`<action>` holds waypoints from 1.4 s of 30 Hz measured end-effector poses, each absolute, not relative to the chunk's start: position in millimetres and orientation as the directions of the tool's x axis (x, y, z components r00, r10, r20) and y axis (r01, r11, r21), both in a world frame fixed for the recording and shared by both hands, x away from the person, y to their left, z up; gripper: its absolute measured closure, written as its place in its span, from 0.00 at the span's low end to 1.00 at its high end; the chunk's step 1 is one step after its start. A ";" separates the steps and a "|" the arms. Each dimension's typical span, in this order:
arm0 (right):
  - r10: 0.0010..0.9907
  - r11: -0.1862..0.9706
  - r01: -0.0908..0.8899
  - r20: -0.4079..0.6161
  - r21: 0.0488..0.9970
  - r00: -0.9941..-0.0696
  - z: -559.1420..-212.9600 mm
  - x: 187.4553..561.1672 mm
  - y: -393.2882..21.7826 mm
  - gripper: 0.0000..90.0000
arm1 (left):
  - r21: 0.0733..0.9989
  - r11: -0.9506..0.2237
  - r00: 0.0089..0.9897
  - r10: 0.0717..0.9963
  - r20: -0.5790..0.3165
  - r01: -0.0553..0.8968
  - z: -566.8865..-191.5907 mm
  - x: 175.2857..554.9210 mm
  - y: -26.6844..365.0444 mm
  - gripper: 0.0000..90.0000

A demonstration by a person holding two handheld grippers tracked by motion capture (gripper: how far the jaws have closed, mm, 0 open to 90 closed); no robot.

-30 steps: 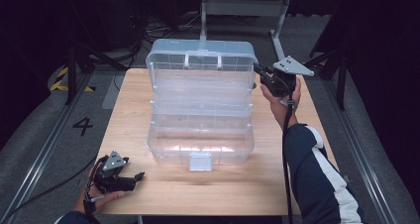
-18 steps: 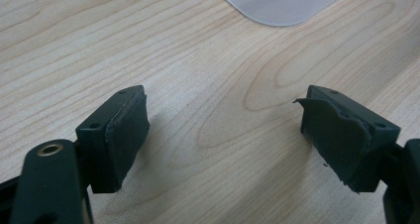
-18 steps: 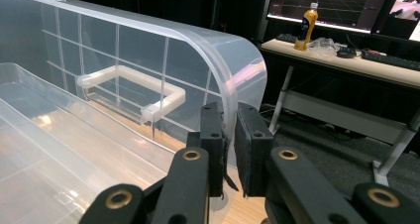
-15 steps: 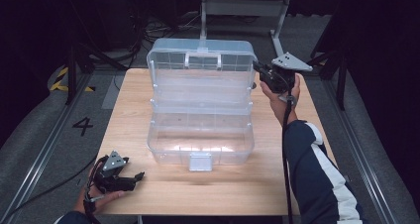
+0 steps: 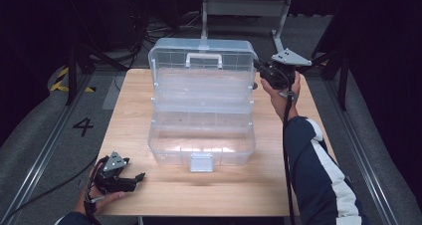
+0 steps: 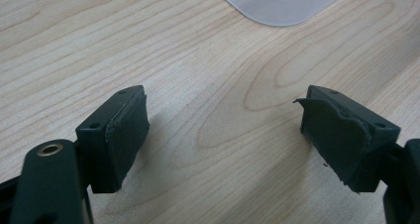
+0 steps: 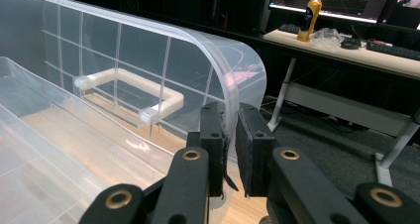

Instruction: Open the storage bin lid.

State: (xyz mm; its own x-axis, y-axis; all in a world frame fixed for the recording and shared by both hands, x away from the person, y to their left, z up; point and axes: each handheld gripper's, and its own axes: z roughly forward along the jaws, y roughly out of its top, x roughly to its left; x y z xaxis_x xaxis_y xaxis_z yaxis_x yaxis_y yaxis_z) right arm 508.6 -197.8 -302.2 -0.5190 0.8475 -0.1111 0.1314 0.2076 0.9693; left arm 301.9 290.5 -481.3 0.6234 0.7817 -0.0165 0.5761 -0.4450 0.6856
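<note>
Right gripper view: my right gripper pinches the clear plastic box lid, upper middle of the wooden bench. I'd move slowly, holding tight. Left gripper rests open.

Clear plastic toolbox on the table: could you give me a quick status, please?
Right tongs shut on the raised lid edge. Left tongs open, empty, resting low over the table, near corner. Toolbox open, trays stepped. Nothing in the way.
</note>
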 end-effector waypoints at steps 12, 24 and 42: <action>0.847 0.207 0.149 -0.101 0.967 -0.522 -302.5 519.6 -197.7 0.92 | 0.686 -0.461 0.633 0.774 0.001 0.563 -480.6 303.3 291.3 0.21; 0.847 0.206 0.167 -0.091 0.964 -0.524 -302.9 527.7 -197.7 0.91 | 0.685 -0.458 0.630 0.776 -0.001 0.566 -480.7 303.0 291.2 0.21; 0.849 0.195 0.203 -0.061 0.959 -0.525 -307.3 547.6 -197.0 0.90 | 0.687 -0.459 0.632 0.775 -0.001 0.564 -480.8 303.4 291.2 0.21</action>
